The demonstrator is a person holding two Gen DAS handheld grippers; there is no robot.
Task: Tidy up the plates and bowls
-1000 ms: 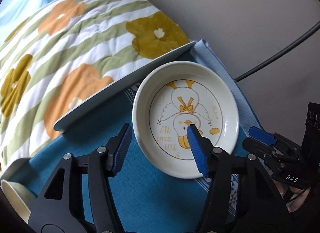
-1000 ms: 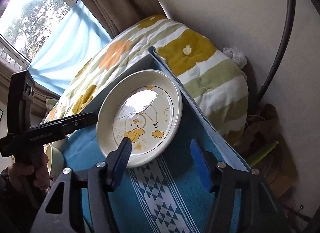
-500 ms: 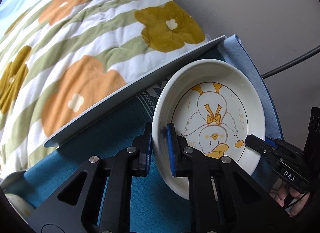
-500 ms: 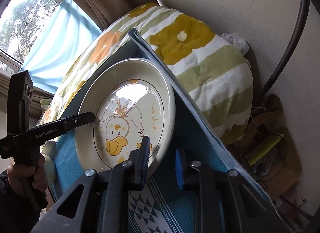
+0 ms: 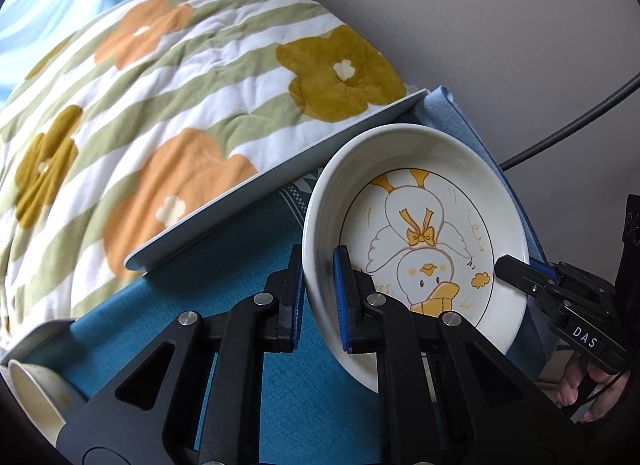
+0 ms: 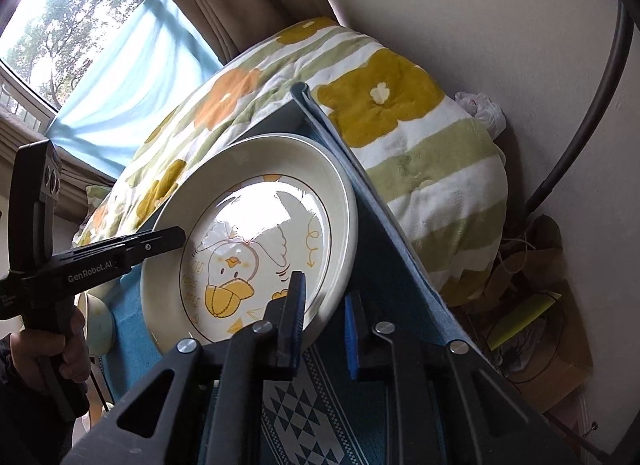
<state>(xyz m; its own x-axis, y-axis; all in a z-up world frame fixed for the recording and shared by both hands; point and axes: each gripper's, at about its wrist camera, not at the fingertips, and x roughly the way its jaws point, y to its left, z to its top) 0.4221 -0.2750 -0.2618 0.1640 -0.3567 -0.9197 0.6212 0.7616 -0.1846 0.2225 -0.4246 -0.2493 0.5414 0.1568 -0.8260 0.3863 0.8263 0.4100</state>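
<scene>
A cream deep plate with a yellow duck drawing [image 5: 416,233] is held tilted above the blue cloth. My left gripper [image 5: 320,297] is shut on its left rim, one pad inside and one outside. My right gripper [image 6: 324,325] is shut on the opposite rim of the same plate [image 6: 256,241]. The right gripper also shows at the right of the left wrist view [image 5: 560,297], and the left gripper at the left of the right wrist view [image 6: 120,253]. A cream bowl [image 5: 32,397] sits at the lower left.
A blue patterned cloth [image 5: 240,345] covers a white table [image 5: 260,181]. A flowered green-striped quilt [image 5: 180,105] lies just behind the table edge. A wall with a black cable [image 5: 580,113] is to the right. Clutter lies on the floor [image 6: 532,313].
Both grippers closed on opposite rims of the duck plate. The plate has tipped up off the cloth and sits closer to both cameras.
</scene>
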